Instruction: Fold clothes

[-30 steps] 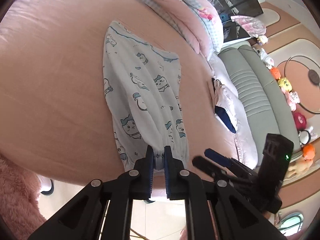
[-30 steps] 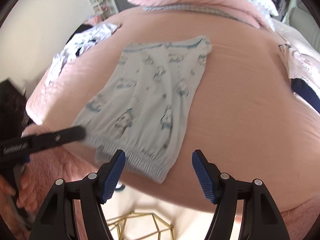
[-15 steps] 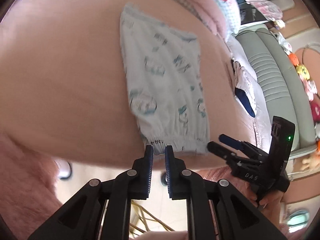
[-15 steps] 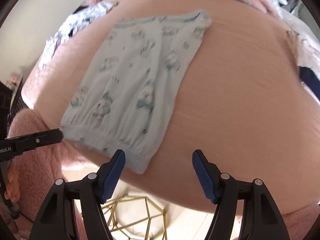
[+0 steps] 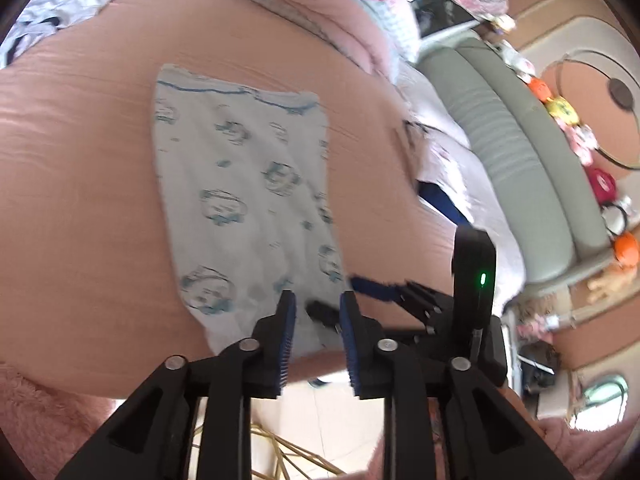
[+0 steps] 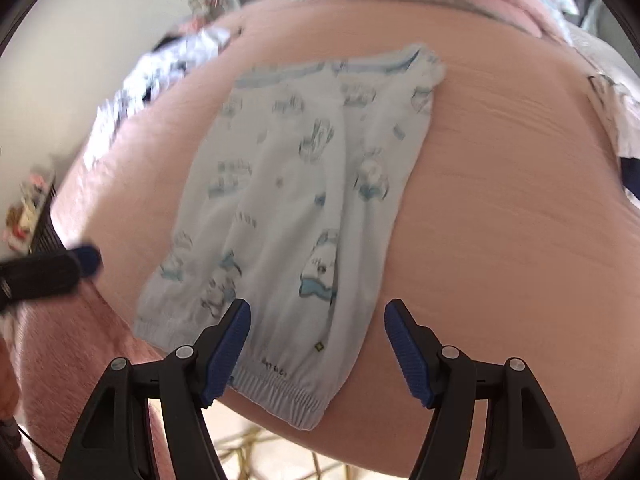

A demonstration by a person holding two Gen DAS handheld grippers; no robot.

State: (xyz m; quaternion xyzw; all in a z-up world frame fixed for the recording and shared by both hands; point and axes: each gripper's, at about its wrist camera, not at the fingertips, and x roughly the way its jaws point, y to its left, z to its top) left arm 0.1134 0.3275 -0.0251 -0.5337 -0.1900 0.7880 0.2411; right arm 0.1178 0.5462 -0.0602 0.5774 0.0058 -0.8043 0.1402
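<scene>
Pale blue shorts (image 5: pixel 240 200) with a cartoon print lie flat on the pink bed (image 5: pixel 80 160), elastic hem toward me at the bed's near edge. My left gripper (image 5: pixel 318 320) hovers over that hem; its jaws are opening and no cloth is pinched between them. In the right wrist view the shorts (image 6: pixel 312 200) fill the middle, and my right gripper (image 6: pixel 316 320) stands wide open just above the hem, its fingertips apart on either side of the right half. The left gripper (image 6: pixel 80 260) shows at the shorts' left corner.
A heap of crumpled clothes (image 5: pixel 52 12) sits at the bed's far left. Pink pillows (image 5: pixel 360 12) lie at the head. White and navy clothes (image 5: pixel 440 184) rest at the right edge beside a grey sofa (image 5: pixel 520 140). A gold wire frame (image 5: pixel 288 456) stands on the floor below.
My left gripper let go of the elastic hem, opened and lifted slightly. My right gripper sank closer over the hem, still wide open. The shorts now lie flatter.
</scene>
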